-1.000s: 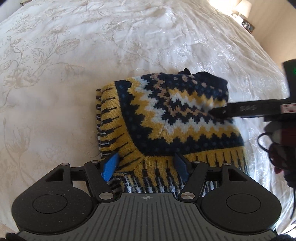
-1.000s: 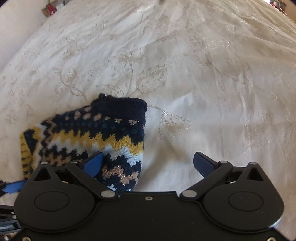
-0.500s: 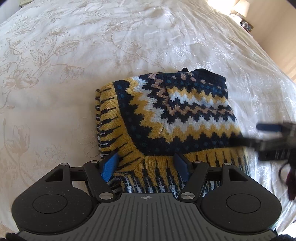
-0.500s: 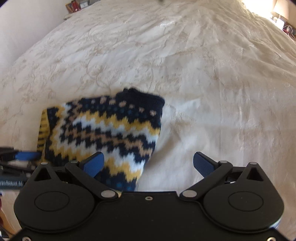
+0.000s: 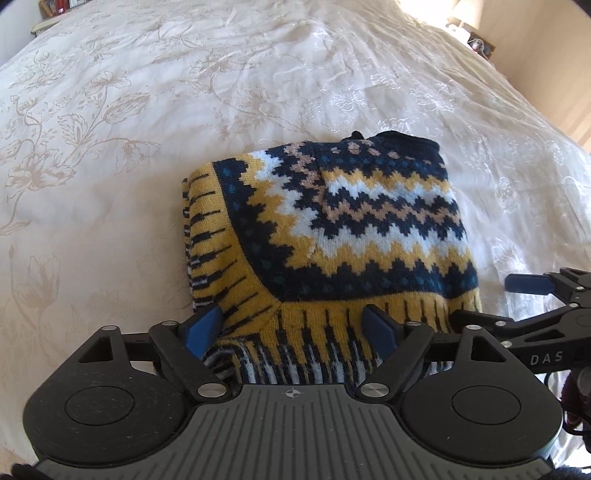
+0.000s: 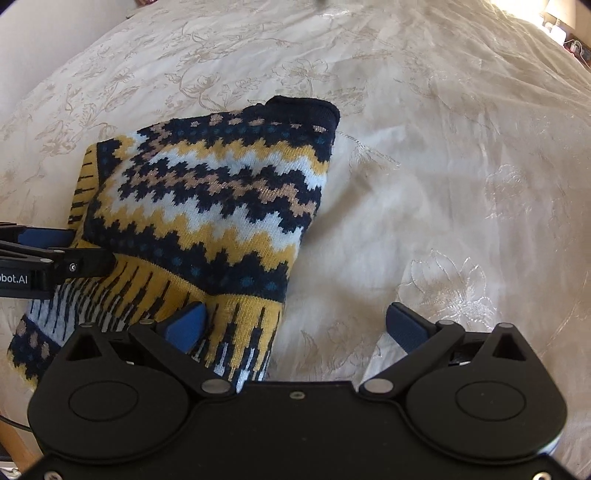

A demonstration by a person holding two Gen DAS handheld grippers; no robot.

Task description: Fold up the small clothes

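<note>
only the left view shows the lamp (image 5: 466, 13); both grippers gape over the sweater (image 5: 332, 229).

wide bed (image 5: 258, 74) under a cream bedspread (image 6: 443, 166) stitched with pale gold flowers and leaves, lightly creased. bright sunlight at the far right corner, by a small lamp (image 5: 466, 11) with a pale shade. beige wall (image 5: 554, 66) beyond on the right.
</note>
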